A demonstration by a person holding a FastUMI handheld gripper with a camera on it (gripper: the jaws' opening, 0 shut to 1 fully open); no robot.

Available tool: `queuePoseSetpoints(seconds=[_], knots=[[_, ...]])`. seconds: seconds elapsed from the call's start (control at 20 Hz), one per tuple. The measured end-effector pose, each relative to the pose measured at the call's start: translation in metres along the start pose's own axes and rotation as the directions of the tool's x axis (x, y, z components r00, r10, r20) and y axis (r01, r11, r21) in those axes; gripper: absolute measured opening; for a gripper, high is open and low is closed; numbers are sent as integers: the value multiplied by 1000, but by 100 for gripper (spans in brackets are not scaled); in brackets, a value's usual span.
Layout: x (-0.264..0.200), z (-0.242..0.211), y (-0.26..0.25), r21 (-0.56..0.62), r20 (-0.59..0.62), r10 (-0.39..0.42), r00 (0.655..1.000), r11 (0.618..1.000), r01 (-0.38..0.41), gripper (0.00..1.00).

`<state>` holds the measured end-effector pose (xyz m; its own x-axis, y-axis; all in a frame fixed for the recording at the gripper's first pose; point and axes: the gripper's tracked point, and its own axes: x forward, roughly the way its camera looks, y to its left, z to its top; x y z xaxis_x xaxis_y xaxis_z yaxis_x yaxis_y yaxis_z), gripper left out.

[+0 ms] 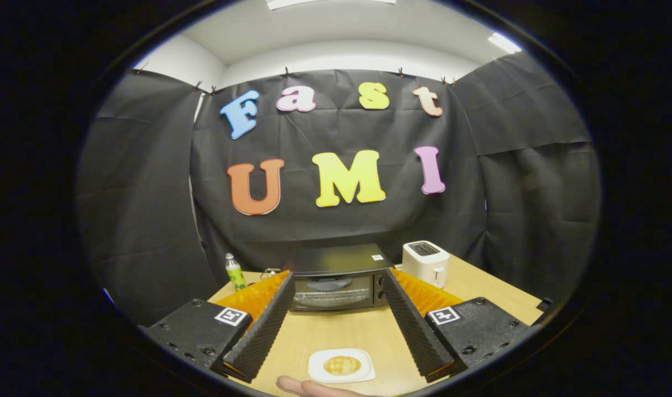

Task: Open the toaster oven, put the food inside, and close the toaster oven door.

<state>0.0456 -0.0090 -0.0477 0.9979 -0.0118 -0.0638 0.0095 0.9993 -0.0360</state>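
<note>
Someone's hand (313, 387) steadies the bread plate (341, 365) between the open, empty tongs (338, 278), which face the closed toaster oven (338, 284).

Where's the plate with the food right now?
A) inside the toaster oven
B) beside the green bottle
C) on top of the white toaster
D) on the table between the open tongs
D: the white plate with the bread roll sits on the wooden table between the fingers of the open tongs, well short of the toaster oven, whose door is closed.
</note>
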Motion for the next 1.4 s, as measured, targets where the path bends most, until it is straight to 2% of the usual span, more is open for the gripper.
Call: queuePoseSetpoints(seconds=[0.5,0.7,0.85,1.2,1.4], knots=[[146,-62,-19,53,-122,-21,992,998,28,100],[200,-82,-15,21,-139,-32,990,999,35,100],[235,-98,1,-9,-142,-14,990,1000,13,100],[288,-108,21,-57,-57,1,998,998,-5,100],[298,-114,21,-40,-45,-27,999,999,25,100]])
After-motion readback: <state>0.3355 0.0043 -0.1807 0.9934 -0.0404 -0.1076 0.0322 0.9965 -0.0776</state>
